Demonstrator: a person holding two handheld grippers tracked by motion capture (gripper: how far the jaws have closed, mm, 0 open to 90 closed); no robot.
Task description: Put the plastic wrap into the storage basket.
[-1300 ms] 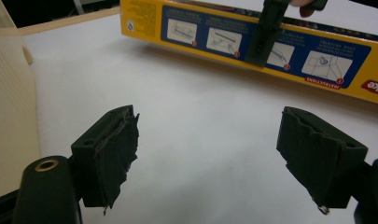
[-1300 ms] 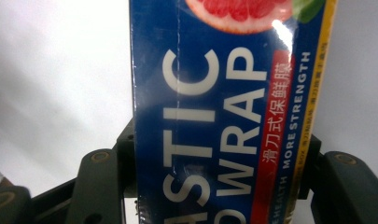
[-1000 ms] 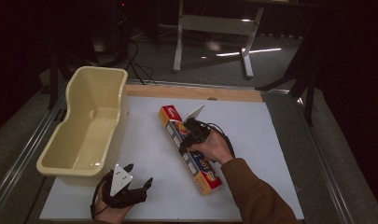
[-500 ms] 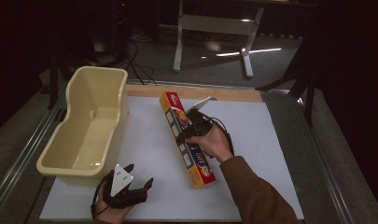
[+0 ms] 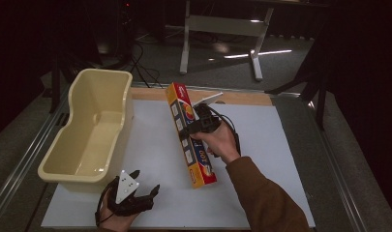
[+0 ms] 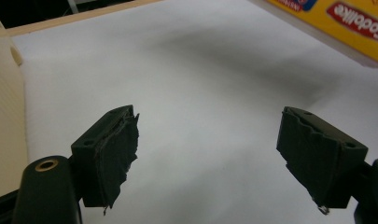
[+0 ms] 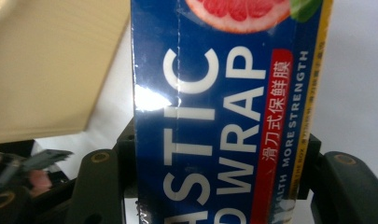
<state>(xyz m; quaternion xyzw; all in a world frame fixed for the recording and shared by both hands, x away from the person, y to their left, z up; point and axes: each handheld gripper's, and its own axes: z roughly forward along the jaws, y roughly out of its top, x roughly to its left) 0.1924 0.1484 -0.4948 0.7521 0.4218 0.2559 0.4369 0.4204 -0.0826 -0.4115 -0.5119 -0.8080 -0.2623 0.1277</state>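
Right gripper [image 5: 199,126], clamped on the plastic wrap box [image 5: 189,137], has lifted it toward the cream tub [image 5: 67,159]; left gripper [image 5: 135,195] rests wide open.

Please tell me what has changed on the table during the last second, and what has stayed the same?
The right gripper, shut on the long blue and orange plastic wrap box, has lifted it and carried it left, toward the cream plastic tub; the box's far end now stands higher. The left gripper stayed low near the table's front edge, jaws open, and the tub has not moved.
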